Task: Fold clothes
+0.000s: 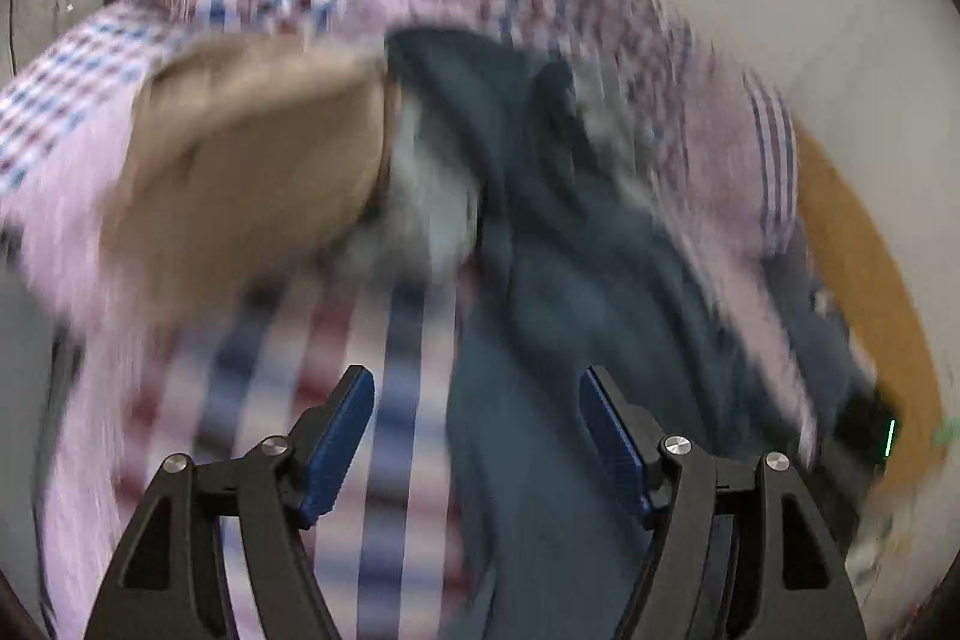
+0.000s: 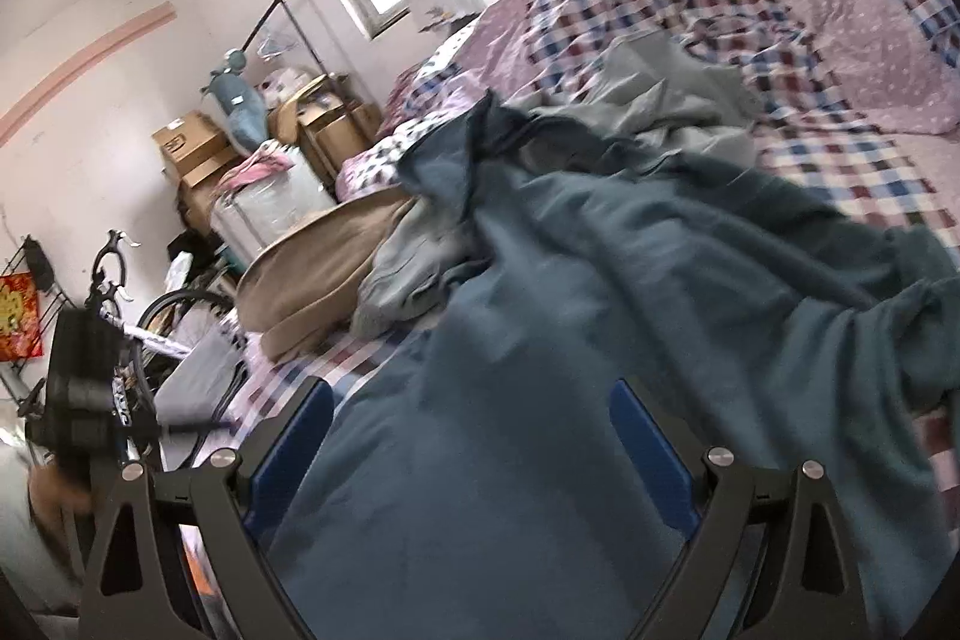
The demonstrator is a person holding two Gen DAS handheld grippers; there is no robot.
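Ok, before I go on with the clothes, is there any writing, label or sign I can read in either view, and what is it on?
No text can be read in either view.
Red square hanging on the wall: gold figure, too small to read.
White bicycle frame: lettering, too blurred to read.
Brown cardboard box: dark label mark, too small to read.
Left wrist view: motion-blurred, no writing visible.

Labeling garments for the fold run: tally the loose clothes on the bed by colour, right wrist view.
Teal blue: 1, the teal garment spread in front
Grey: 1, the grey garment crumpled behind it
Tan: 1, the tan garment at the bed's left edge
Total: 3, all lying on the checked bedspread
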